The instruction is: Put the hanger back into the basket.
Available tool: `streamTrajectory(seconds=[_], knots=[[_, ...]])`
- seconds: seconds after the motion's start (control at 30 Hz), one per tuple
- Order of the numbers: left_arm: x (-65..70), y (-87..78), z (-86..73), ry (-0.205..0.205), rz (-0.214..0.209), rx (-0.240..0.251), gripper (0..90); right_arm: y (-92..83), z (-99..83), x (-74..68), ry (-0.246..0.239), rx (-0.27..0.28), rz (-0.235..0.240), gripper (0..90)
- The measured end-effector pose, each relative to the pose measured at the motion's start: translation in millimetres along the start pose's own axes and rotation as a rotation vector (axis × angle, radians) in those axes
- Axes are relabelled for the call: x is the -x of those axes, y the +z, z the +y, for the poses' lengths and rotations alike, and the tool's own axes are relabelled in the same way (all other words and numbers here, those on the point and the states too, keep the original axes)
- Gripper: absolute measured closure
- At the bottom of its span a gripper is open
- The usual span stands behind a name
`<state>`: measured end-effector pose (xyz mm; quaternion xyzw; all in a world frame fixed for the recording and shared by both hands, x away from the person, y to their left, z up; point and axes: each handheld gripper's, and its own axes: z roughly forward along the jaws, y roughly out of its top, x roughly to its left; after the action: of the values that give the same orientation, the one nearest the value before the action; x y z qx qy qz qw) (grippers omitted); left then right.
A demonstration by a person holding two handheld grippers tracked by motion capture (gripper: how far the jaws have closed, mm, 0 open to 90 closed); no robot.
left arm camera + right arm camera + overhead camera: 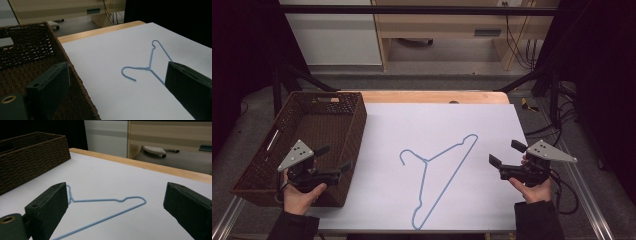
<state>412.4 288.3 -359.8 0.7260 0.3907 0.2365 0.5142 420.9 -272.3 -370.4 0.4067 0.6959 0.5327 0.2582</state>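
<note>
Centrally in the high view, a thin light-blue wire clothes hanger (439,172) lies flat on the white sheet covering the table (492,125), its hook curling toward the middle left of the frame and its long bar running diagonally from the lower middle up toward the centre right. At the lower left of that view the left gripper (333,159) is held in a hand over the near right corner of the dark brown woven wicker basket (257,155), its jaws spread wide with nothing between them. At the lower right, the right gripper (507,153) is held above the sheet's right edge, well apart from the hanger, jaws likewise wide apart and empty.

From the left gripper view, the hanger (150,66) sits right of centre, partly behind the right-hand jaw, while the basket (32,47) occupies the left side. From the right gripper view, the hanger (107,200) lies across the lower middle between the two jaws, farther off on the sheet, and the basket (30,155) stands in the upper left.
</note>
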Motion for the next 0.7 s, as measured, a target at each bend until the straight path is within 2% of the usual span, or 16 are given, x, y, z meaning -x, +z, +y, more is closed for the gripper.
streamTrajectory(seconds=[0.27,0.7], knots=[[1.2,-0.9,0.3,0.0,-0.001,0.001,5.6,3.9,0.3,-4.5,0.002,-0.025,-0.004,7.0],[6.6,0.8,2.5,0.026,-0.012,-0.01,5.9,19.1,3.4,-21.8,-0.058,-0.08,0.015,9.3]])
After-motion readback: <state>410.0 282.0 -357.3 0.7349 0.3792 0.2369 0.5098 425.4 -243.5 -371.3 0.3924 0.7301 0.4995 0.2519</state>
